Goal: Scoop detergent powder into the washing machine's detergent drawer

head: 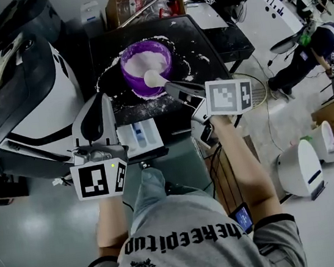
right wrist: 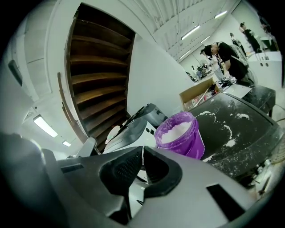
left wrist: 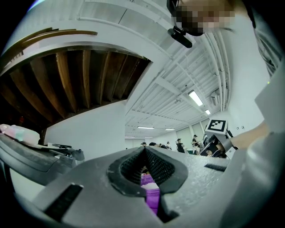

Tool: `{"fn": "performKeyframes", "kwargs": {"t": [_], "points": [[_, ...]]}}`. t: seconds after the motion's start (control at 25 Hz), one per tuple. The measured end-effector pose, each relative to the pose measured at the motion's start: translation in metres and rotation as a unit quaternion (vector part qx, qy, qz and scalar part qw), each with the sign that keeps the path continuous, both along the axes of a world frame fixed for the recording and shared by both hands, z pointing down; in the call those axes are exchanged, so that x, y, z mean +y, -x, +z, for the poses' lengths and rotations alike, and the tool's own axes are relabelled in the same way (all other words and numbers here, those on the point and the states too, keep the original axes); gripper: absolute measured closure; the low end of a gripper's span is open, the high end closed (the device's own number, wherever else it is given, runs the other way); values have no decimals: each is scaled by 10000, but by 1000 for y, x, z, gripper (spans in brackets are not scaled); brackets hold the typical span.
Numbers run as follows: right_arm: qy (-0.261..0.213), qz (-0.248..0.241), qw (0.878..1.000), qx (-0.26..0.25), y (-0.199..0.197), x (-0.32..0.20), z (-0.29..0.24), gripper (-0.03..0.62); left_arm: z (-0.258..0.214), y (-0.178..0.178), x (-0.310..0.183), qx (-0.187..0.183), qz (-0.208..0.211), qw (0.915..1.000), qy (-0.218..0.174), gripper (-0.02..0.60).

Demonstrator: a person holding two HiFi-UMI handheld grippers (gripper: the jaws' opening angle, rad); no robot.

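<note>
Powder-dusted black table (head: 209, 40) bears one purple tub (head: 136, 86); left claw (left wrist: 144, 151) and right claw (right wrist: 141, 149) closed.

The left claw (left wrist: 144, 153) and right claw (right wrist: 141, 153) are matt, finely speckled grey plastic with ribbed black pads (left wrist: 131, 167). The tub (head: 146, 65) is glossy, translucent purple plastic and holds matt white powder (head: 141, 59). The table (head: 215, 36) top is matt black and dusted with powder. The washing machine (head: 52, 103) is glossy white plastic.

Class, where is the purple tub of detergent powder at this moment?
In the head view the purple tub sits top centre on the powder-dusted black table, right of the washing machine and just beyond the right gripper.
</note>
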State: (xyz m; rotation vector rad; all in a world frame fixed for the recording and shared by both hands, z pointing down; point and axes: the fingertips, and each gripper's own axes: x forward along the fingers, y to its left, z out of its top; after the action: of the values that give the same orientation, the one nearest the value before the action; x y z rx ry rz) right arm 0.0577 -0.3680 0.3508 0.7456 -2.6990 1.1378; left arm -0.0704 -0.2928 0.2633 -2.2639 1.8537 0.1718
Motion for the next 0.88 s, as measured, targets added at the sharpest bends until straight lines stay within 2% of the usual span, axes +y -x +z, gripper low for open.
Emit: {"fn": "performKeyframes", "kwargs": {"t": [0.36, 0.68, 0.88], "points": [[332, 22, 9984, -465, -2, 39, 14, 588, 2, -5, 42, 21, -204, 9998, -17, 578], [627, 92, 9947, -809, 9, 63, 31, 588, 4, 9, 71, -10, -414, 9991, -12, 578], [702, 191, 9935, -876, 21, 77, 41, 588, 4, 20, 84, -7, -405, 9992, -5, 578]]}}
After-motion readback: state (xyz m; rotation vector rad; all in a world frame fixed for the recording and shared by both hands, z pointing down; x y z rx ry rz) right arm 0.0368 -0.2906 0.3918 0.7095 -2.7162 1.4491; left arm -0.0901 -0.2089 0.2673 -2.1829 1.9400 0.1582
